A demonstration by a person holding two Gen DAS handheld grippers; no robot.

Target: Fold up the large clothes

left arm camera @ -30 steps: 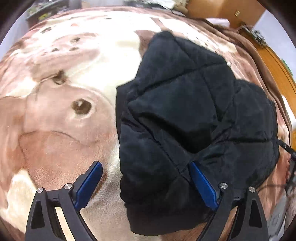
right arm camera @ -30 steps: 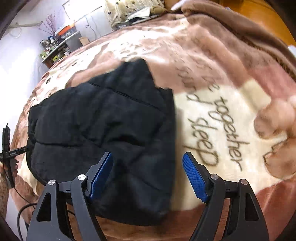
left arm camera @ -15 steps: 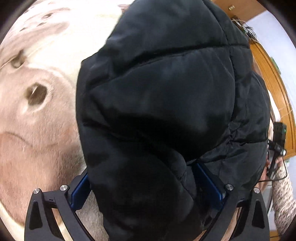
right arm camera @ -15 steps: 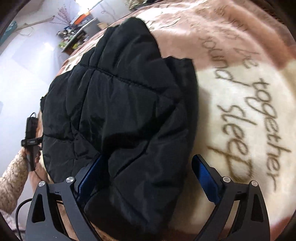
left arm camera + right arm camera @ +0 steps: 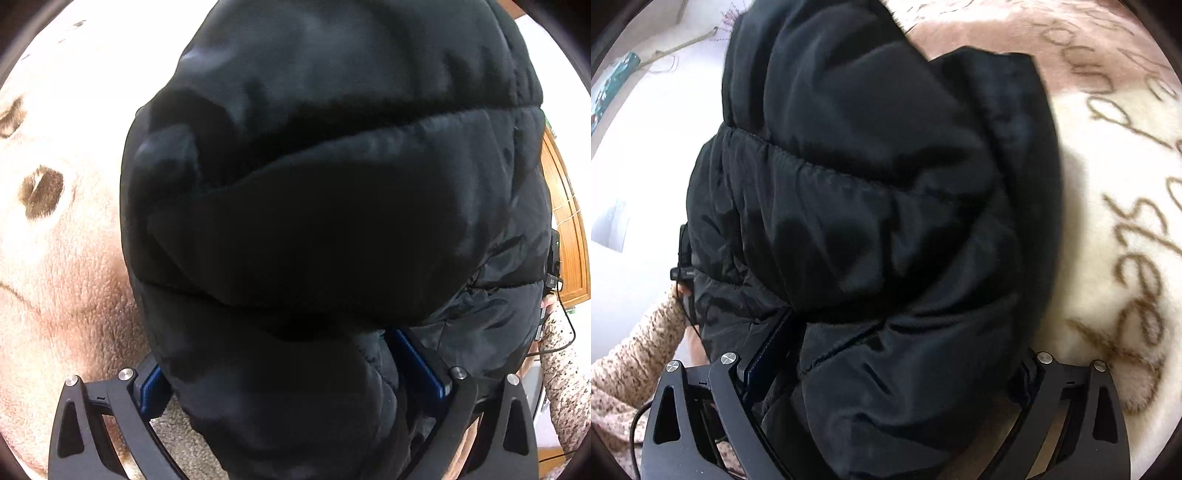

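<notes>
Spread across the plush blanket (image 5: 66, 295), the black puffer jacket (image 5: 332, 221) fills both wide-spread grippers, left gripper (image 5: 295, 384) and right gripper (image 5: 886, 376), their jaws just widened to straddle its bulky near edge for folding.

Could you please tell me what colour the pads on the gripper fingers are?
Blue; the left gripper's pads show it best, in the left wrist view.

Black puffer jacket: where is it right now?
The black puffer jacket lies bundled on the plush blanket, filling both wrist views, its near end between the wide jaws of the left gripper and right gripper.
</notes>
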